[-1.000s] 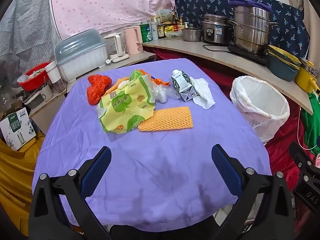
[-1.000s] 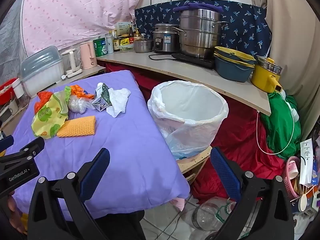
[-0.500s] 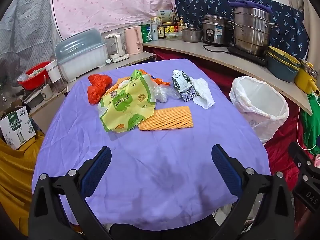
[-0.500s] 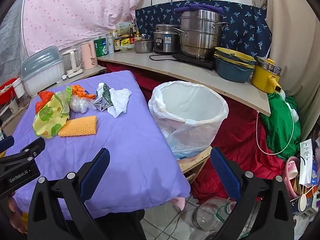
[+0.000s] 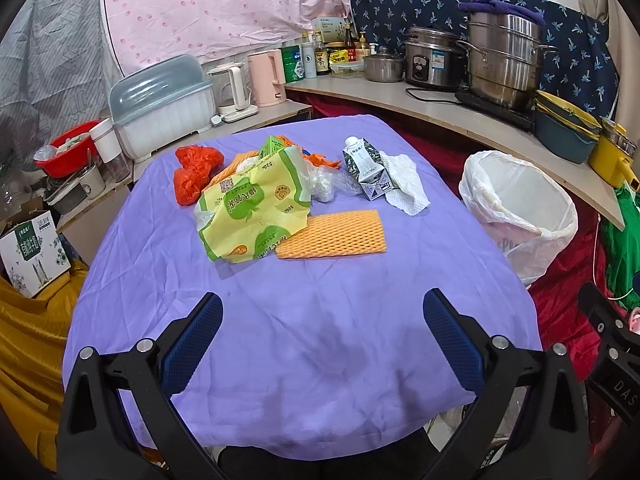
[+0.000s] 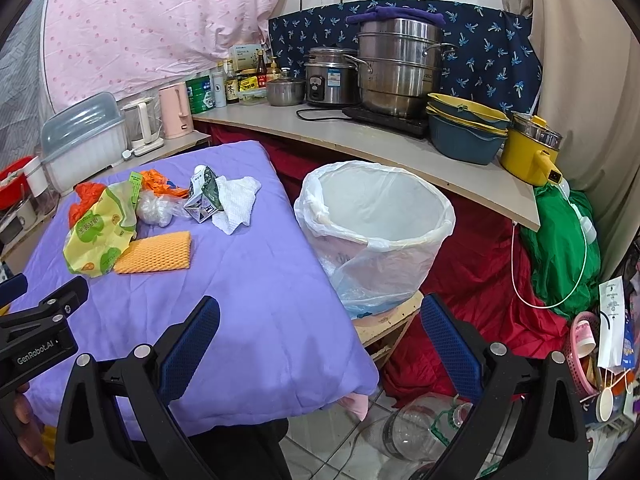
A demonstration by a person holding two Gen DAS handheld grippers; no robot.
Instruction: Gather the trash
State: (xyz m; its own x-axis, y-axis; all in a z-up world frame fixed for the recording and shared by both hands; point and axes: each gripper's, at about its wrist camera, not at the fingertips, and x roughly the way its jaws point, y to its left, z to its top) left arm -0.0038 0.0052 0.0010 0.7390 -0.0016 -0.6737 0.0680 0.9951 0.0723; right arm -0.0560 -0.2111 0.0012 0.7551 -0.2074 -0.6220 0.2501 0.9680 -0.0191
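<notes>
Trash lies on the purple-covered table [image 5: 320, 320]: a yellow-green wrapper [image 5: 256, 208], an orange foam net [image 5: 332, 234], a milk carton [image 5: 366, 174], a white tissue [image 5: 404, 184], a red plastic bag [image 5: 194, 172] and a clear plastic wad [image 5: 326, 186]. A white-lined trash bin [image 6: 376, 232] stands right of the table. My left gripper [image 5: 320, 336] is open and empty above the table's near part. My right gripper [image 6: 318, 340] is open and empty over the table's right front corner, near the bin.
A counter [image 6: 360, 140] behind the bin carries pots, bowls, a yellow pot and bottles. A dish box [image 5: 164, 104] and kettles stand at the back left. An empty bottle [image 6: 420, 428] lies on the floor. Red cloth and a green bag [image 6: 560, 240] are at the right.
Both grippers have drifted slightly; the views shifted a little. Nothing on the table has moved and both grippers stay open.
</notes>
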